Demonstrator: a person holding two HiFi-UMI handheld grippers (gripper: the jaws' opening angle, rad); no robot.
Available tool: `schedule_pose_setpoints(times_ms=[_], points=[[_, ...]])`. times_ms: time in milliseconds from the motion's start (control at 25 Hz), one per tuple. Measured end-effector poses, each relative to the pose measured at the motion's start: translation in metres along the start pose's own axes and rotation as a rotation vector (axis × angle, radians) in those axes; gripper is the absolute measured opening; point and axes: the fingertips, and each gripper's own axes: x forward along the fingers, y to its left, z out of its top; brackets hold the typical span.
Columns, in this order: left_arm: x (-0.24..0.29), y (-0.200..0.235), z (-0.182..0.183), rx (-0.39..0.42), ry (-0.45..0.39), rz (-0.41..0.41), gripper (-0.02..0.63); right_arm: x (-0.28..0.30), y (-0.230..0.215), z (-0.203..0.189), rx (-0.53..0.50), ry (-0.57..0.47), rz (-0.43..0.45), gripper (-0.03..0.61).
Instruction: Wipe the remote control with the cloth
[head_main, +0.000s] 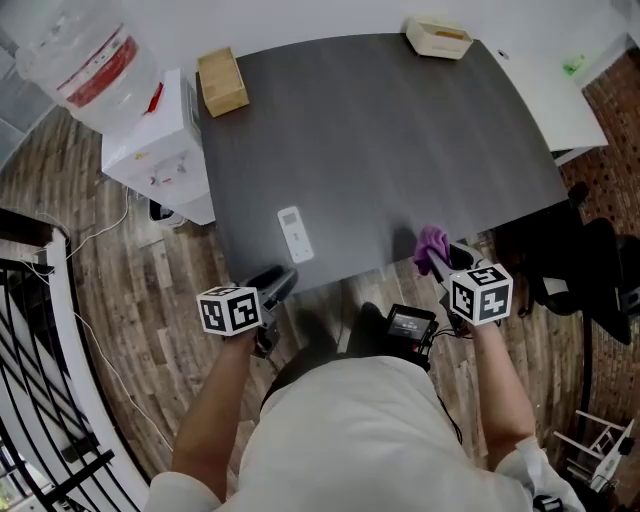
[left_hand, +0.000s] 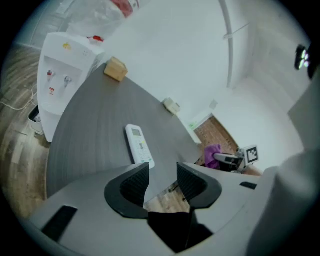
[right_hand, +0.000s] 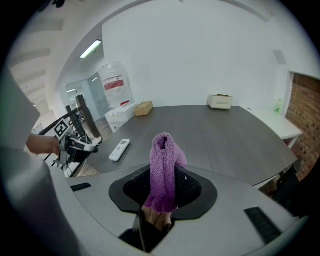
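Note:
A white remote control (head_main: 295, 233) (left_hand: 138, 145) (right_hand: 119, 149) lies flat on the dark grey table (head_main: 380, 140), near its front edge. My left gripper (head_main: 279, 284) (left_hand: 162, 180) hovers just off that edge, short of the remote, open with nothing between its jaws. At the table's front right edge my right gripper (head_main: 441, 258) (right_hand: 163, 186) is shut on a folded purple cloth (head_main: 431, 245) (right_hand: 163, 170), which sticks up out of the jaws. The cloth (left_hand: 213, 152) also shows in the left gripper view.
A wooden box (head_main: 222, 82) sits at the table's far left corner, a cream tray (head_main: 439, 38) at the far edge. A white water dispenser (head_main: 150, 140) stands left of the table, a black chair (head_main: 585, 265) to the right. A white counter (head_main: 555, 85) runs behind.

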Motion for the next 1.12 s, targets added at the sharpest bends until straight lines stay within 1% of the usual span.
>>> schedule_pose_setpoints(times_ms=[120, 200, 320, 440, 520, 600, 680, 760, 920, 960, 1000, 1040, 1120], points=[[-0.037, -0.035, 0.008, -0.015, -0.157, -0.104, 0.170, -0.015, 0.007, 0.005, -0.025, -0.038, 0.036, 0.109], [-0.059, -0.061, 0.003, -0.004, -0.249, -0.137, 0.155, -0.027, 0.011, 0.005, -0.049, -0.065, 0.070, 0.109], [-0.084, -0.102, -0.019, -0.010, -0.379, -0.175, 0.121, -0.048, 0.014, -0.006, -0.090, -0.091, 0.127, 0.109], [-0.101, -0.140, -0.046, -0.064, -0.513, -0.226, 0.090, -0.073, 0.017, -0.022, -0.112, -0.116, 0.188, 0.109], [-0.107, -0.166, -0.065, -0.089, -0.583, -0.263, 0.080, -0.091, 0.019, -0.033, -0.106, -0.139, 0.232, 0.109], [-0.110, -0.194, -0.085, -0.099, -0.629, -0.292, 0.080, -0.111, 0.019, -0.045, -0.078, -0.162, 0.282, 0.109], [-0.113, -0.220, -0.102, -0.106, -0.669, -0.310, 0.080, -0.132, 0.018, -0.055, -0.024, -0.183, 0.330, 0.109], [-0.120, -0.242, -0.117, -0.111, -0.700, -0.329, 0.080, -0.151, 0.018, -0.060, 0.085, -0.204, 0.387, 0.109], [-0.134, -0.275, -0.142, -0.105, -0.712, -0.357, 0.080, -0.187, 0.022, -0.057, 0.467, -0.264, 0.578, 0.109], [-0.137, -0.280, -0.147, -0.107, -0.714, -0.363, 0.080, -0.196, 0.023, -0.054, 0.525, -0.283, 0.620, 0.109], [-0.139, -0.284, -0.150, -0.109, -0.718, -0.370, 0.080, -0.204, 0.024, -0.051, 0.553, -0.301, 0.647, 0.109], [-0.141, -0.287, -0.152, -0.110, -0.723, -0.379, 0.080, -0.211, 0.026, -0.049, 0.559, -0.314, 0.659, 0.109], [-0.144, -0.293, -0.151, -0.108, -0.731, -0.403, 0.080, -0.224, 0.030, -0.047, 0.548, -0.331, 0.659, 0.109]])
